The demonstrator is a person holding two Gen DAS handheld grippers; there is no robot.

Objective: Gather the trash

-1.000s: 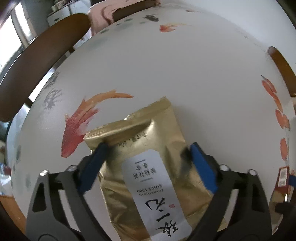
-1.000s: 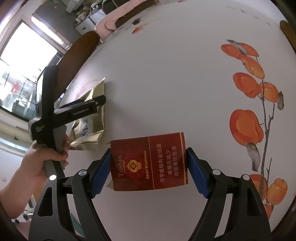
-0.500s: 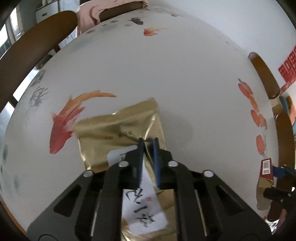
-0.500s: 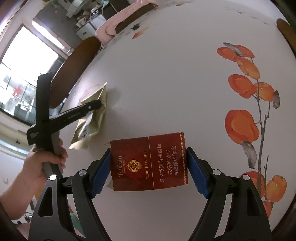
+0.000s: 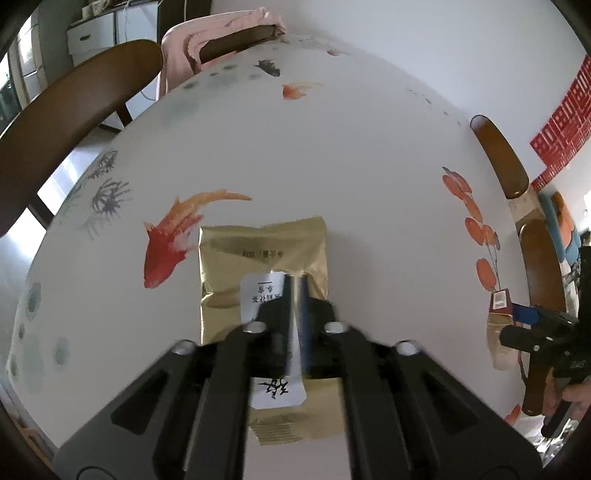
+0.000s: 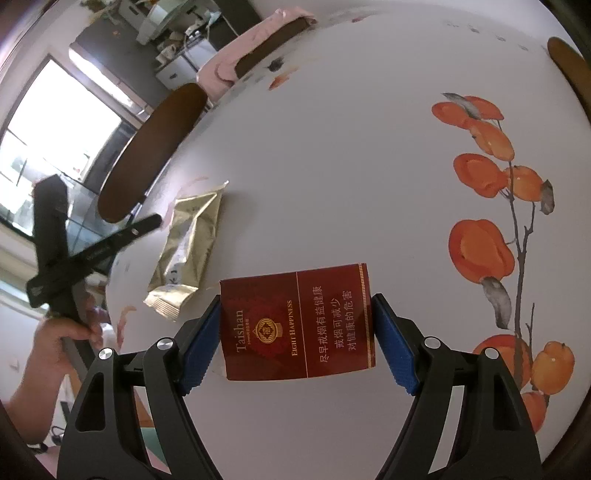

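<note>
A gold tea pouch (image 5: 258, 251) with a white label lies flat on the white round table (image 5: 369, 184). My left gripper (image 5: 295, 280) hovers above its label, jaws opening from a narrow gap, nothing between them. In the right wrist view the pouch (image 6: 192, 236) lies at the left, and the left gripper (image 6: 153, 221) hangs clear of it, beside it. My right gripper (image 6: 295, 301) is shut on a red cigarette pack (image 6: 295, 325), held by its short sides above the table (image 6: 332, 166). The left wrist view shows that pack (image 5: 500, 301) at the far right.
Brown wooden chair backs (image 5: 74, 122) ring the table, one (image 5: 498, 158) at the right. A pink cloth (image 5: 207, 33) drapes over the far chair. Painted fish (image 5: 173, 240) and persimmons (image 6: 480, 251) decorate the tabletop. A person's hand (image 6: 55, 332) holds the left gripper's handle.
The left jaws went from wide around the pouch to nearly shut, then the gripper rose and drew back. The pouch stays on the table. The right gripper and pack have not moved.
</note>
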